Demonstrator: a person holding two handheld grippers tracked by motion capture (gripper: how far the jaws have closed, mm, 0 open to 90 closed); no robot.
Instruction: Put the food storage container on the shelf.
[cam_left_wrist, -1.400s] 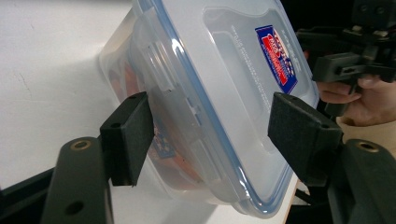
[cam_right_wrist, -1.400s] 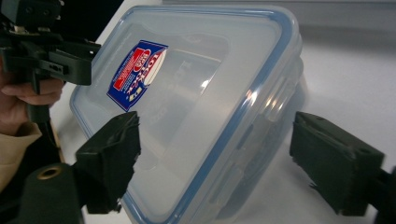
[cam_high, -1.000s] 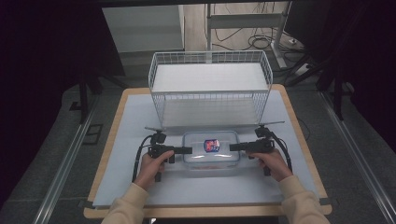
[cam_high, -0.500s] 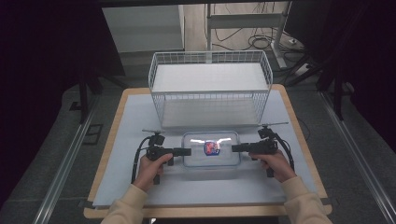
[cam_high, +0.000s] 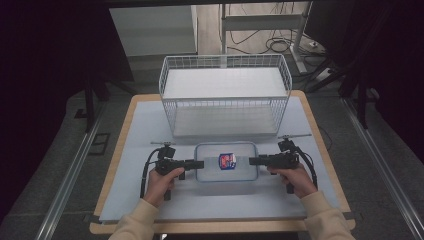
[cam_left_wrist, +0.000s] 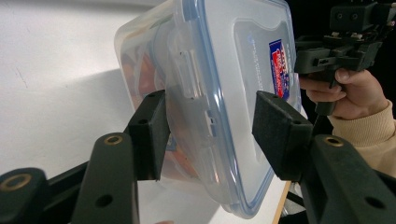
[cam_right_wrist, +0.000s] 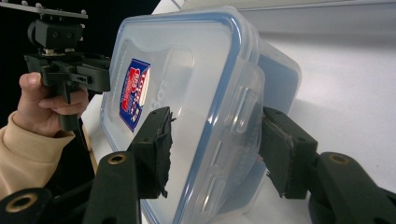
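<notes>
A clear plastic container (cam_high: 226, 162) with a blue-rimmed lid and a red and blue sticker lies flat on the table in front of the basket. My left gripper (cam_high: 200, 163) is at its left end and my right gripper (cam_high: 251, 160) at its right end, each in one hand. Both pairs of jaws have just been closing with the container between them. In the left gripper view the pads (cam_left_wrist: 149, 135) lie against the base and lid of the container (cam_left_wrist: 233, 70). In the right gripper view the pads (cam_right_wrist: 156, 144) press on the lid and underside of the container (cam_right_wrist: 196, 70).
A white wire basket (cam_high: 225, 60) with two shelves stands just behind the container, toward the far edge. A pale mat (cam_high: 145, 125) covers the wooden table. Dark floor and cables lie beyond the table.
</notes>
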